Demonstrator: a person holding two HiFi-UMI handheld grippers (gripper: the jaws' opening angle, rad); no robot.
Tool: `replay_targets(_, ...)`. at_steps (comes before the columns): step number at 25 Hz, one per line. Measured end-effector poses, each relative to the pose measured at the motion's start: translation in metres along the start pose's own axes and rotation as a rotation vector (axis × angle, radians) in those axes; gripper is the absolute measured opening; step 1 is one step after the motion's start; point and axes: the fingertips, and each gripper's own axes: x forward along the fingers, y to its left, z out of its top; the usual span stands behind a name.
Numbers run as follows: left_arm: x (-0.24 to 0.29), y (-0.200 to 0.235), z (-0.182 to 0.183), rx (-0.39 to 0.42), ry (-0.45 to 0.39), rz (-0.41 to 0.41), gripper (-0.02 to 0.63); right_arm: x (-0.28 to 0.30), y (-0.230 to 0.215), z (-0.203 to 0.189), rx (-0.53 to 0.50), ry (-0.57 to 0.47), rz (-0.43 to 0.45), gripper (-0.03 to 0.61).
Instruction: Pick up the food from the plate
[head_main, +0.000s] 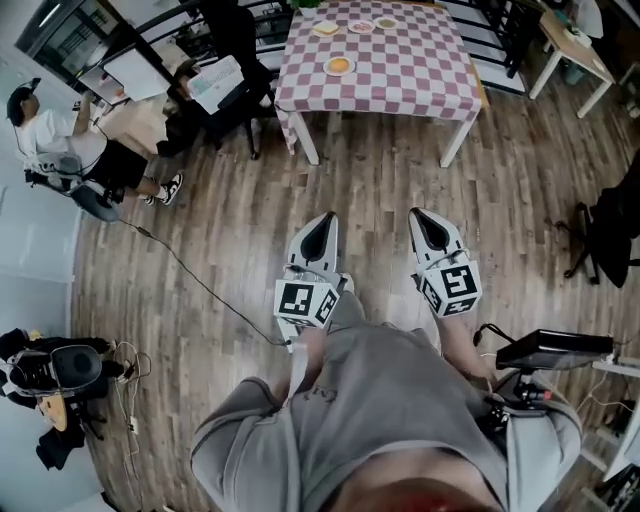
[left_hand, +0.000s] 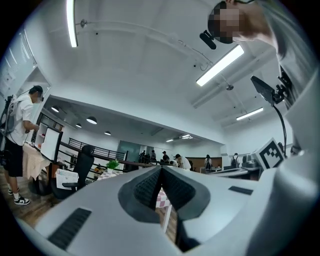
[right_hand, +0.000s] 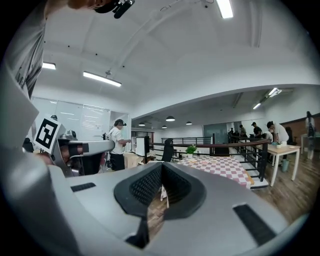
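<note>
In the head view, the left tongs (head_main: 321, 222) and the right tongs (head_main: 424, 217) are being held side by side, low in front of the person's body and above the wooden floor (head_main: 230, 230). Both are being pointed forward. The food (head_main: 339, 65) is lying on a plate (head_main: 328, 68) at the near edge of the checkered surface (head_main: 420, 70), well ahead of both tips and more in line with the left tongs. Other plates (head_main: 361, 26) are standing further beyond it. The food is being seen as a small round orange-yellow piece. It is being judged as light and rather soft, so a gentle hold across its two sides, just above the plate, is probably needed and hard pressing could crush it. From above no long axis is being shown and no direction can be told, because it is looking round.

In the left gripper view, the left tongs (left_hand: 161, 172) are being held fully closed, pad against pad, with nothing between them. Only a bit of the checkered surface (left_hand: 163, 198) is being seen below the tip.

In the right gripper view, the right tongs (right_hand: 161, 169) are also being held closed and empty. The surface (right_hand: 220, 166) is lying far ahead, to the right of the tip, and the food is too small to be made out there.
</note>
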Motion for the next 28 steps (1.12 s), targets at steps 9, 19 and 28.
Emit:
replay_targets(9,0.050,0.085,0.010,-0.016,0.006,-0.074,0.009,0.095,0.019,0.024,-0.007,0.003,0.020,0.014)
replay_targets(19,0.108,0.167,0.020,-0.012,-0.015,-0.176,0.009,0.170,-0.002,0.034,-0.021,0.014,-0.133,0.014)
replay_targets(28,0.155,0.202,0.020,-0.053,-0.033,-0.209,0.009,0.238,-0.012,0.030,-0.026,0.029,-0.137,0.014)
